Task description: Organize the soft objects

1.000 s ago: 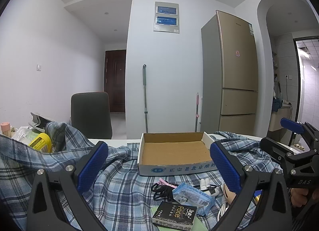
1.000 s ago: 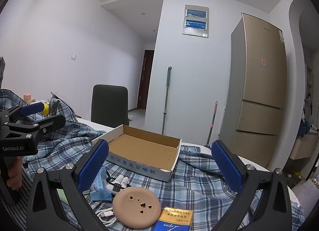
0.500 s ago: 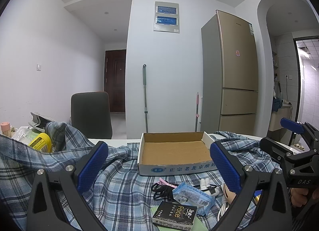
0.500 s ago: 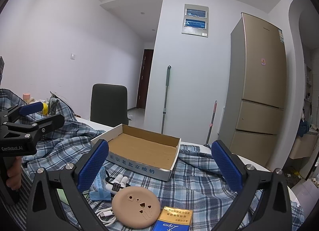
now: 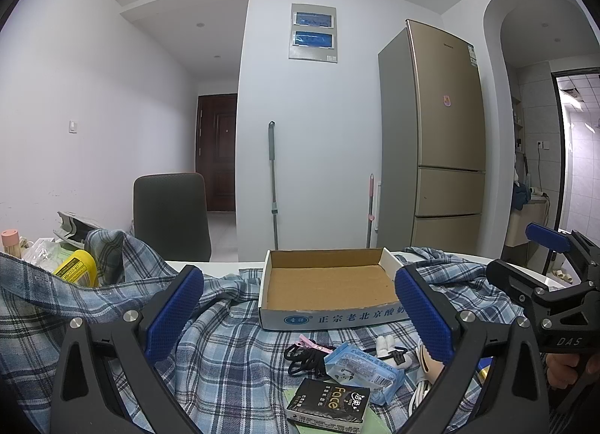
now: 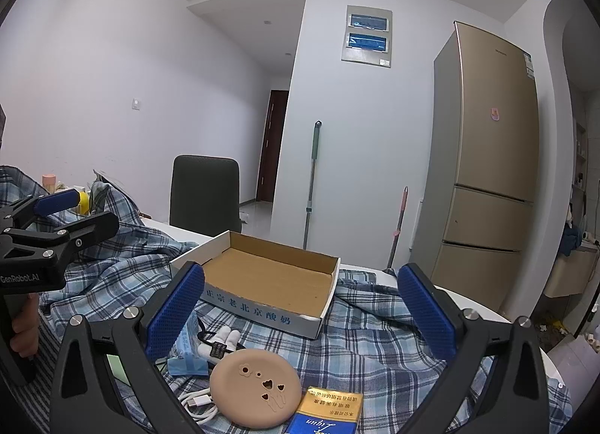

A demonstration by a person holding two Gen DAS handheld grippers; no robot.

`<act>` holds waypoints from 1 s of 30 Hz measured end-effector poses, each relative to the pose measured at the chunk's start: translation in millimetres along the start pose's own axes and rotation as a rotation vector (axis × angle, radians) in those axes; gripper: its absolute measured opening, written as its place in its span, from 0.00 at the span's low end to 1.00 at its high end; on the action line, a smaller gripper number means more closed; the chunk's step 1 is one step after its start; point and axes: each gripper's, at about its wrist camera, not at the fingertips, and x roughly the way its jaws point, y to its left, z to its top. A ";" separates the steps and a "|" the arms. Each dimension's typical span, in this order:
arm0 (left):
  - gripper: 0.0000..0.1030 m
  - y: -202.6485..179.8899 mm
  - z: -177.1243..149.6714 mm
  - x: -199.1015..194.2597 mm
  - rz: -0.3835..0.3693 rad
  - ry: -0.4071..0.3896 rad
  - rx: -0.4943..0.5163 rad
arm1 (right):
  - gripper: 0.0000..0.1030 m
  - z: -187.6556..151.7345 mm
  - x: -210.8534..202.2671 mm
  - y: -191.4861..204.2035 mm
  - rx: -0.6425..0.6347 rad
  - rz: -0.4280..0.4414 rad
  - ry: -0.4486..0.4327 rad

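Note:
A blue plaid shirt [image 5: 232, 351] [image 6: 378, 340] lies spread over the table. On it stands an open cardboard box [image 5: 330, 286] [image 6: 270, 282], nothing inside. In front of the box lie a blue tissue pack [image 5: 362, 368] [image 6: 185, 342], a black cord bundle [image 5: 305, 357], a white plush piece [image 5: 386, 344] [image 6: 221, 338], a black Face packet [image 5: 328, 402], a tan round disc [image 6: 255, 383], a white cable [image 6: 197, 404] and a blue-and-gold packet [image 6: 326, 415]. My left gripper [image 5: 300, 316] is open above these. My right gripper [image 6: 300, 316] is open too, nothing between its fingers.
A yellow container [image 5: 77, 269] and a pink-capped jar [image 5: 11, 243] sit at the table's left among clutter. A dark chair [image 5: 170, 216] stands behind the table, a tall fridge [image 5: 435, 141] at the right, and a mop [image 5: 273, 186] against the wall.

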 end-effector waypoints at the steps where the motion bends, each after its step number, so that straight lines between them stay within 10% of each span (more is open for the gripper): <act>1: 1.00 0.1 0.0 -0.1 0.000 0.000 0.000 | 1.00 0.0 -0.1 -0.1 0.000 0.000 0.000; 21: 1.00 -7.3 1.6 1.5 0.003 0.035 0.054 | 1.00 2.0 -1.9 2.5 -0.011 -0.009 -0.001; 30: 1.00 2.4 2.2 13.5 -0.006 0.160 -0.034 | 1.00 8.1 16.4 -19.4 0.132 0.064 0.172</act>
